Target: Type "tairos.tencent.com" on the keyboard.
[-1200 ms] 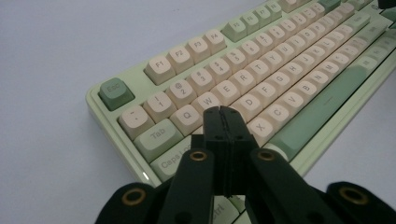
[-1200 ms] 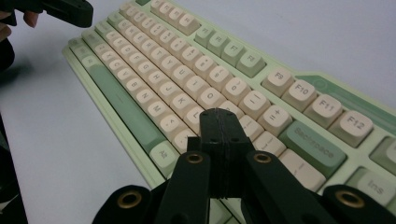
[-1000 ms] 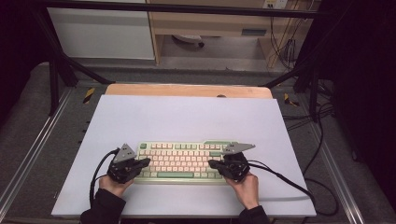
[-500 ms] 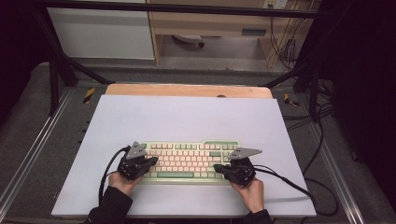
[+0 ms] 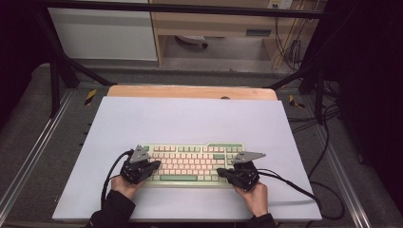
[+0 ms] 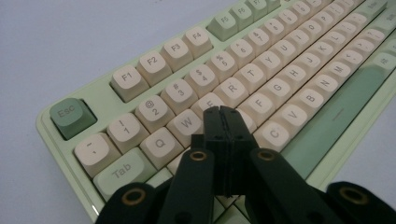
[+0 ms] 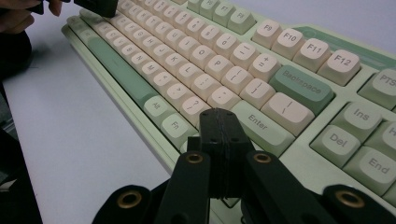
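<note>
Pale green plastic and cream keycaps make up the keyboard (image 5: 192, 164), which is seen in the lower middle of the high view, lying flat on the white table mat (image 5: 190, 118), long side across the frame. At its left end the left gripper (image 5: 153, 166) is held over the keys, and at its right end the right gripper (image 5: 223, 172) is held likewise, each gripped by a hand that enters from the bottom edge.

In the left gripper view the jaws of the left gripper (image 6: 223, 112) are pressed together with nothing between them, their tip placed low in the frame over the keys around E and D; whether a key is touched cannot be told. In the right gripper view the right gripper (image 7: 219, 113) is equally closed and empty, its tip placed near the Enter key (image 7: 261, 125) and the Fn key (image 7: 177, 125) in the lower middle of the frame.

If keys are to be pressed, some risks are judged likely. Because the closed tip is about as wide as a keycap, two neighbouring keys could be struck at once when the tip is brought down off-centre. Should the push be angled rather than straight down, the keyboard could be slid across the smooth mat. Trailing cables could also be dragged against the board's edges.
</note>
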The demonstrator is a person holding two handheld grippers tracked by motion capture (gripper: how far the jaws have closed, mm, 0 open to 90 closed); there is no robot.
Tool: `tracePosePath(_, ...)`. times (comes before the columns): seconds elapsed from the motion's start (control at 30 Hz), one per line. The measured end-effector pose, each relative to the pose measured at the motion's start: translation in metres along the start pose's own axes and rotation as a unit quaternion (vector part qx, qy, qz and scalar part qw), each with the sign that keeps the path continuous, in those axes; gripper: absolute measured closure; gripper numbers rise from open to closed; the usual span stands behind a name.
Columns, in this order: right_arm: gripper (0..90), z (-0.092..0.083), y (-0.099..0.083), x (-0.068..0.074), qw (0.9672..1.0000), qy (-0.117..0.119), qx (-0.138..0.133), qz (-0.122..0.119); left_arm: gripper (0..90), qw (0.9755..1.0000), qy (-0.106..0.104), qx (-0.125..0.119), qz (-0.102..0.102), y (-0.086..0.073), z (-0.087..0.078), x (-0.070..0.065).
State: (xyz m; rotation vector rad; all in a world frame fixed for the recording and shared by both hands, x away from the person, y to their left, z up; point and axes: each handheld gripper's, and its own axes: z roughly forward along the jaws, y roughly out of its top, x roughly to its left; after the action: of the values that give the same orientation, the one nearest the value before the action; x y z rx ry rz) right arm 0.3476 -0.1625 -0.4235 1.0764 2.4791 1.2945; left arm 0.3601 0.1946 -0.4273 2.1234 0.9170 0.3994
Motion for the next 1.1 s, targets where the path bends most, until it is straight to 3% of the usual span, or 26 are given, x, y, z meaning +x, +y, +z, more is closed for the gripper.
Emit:
tracePosePath(0.3, 90.0, -0.001, 0.000, 0.000, 1.0000, -0.002, -0.002, -0.002, 90.0, 1.0000, 0.000, 0.004, 0.004, -0.002, 0.001, -0.001)
tracePosePath(0.57, 90.0, -0.005, 0.002, 0.001, 1.0000, -0.001, -0.009, 0.000, 90.0, 1.0000, -0.004, -0.008, 0.005, -0.002, -0.008, -0.002)
tracePosePath(0.77, 90.0, -0.004, 0.003, 0.001, 0.9999, 0.003, -0.012, 0.007, 90.0, 0.9998, -0.008, -0.016, 0.000, -0.004, -0.015, 0.000)
tracePosePath(1.1, 90.0, 0.005, 0.008, 0.009, 0.9999, 0.010, -0.005, -0.002, 90.0, 0.9997, -0.010, -0.020, -0.010, -0.007, -0.021, 0.005)
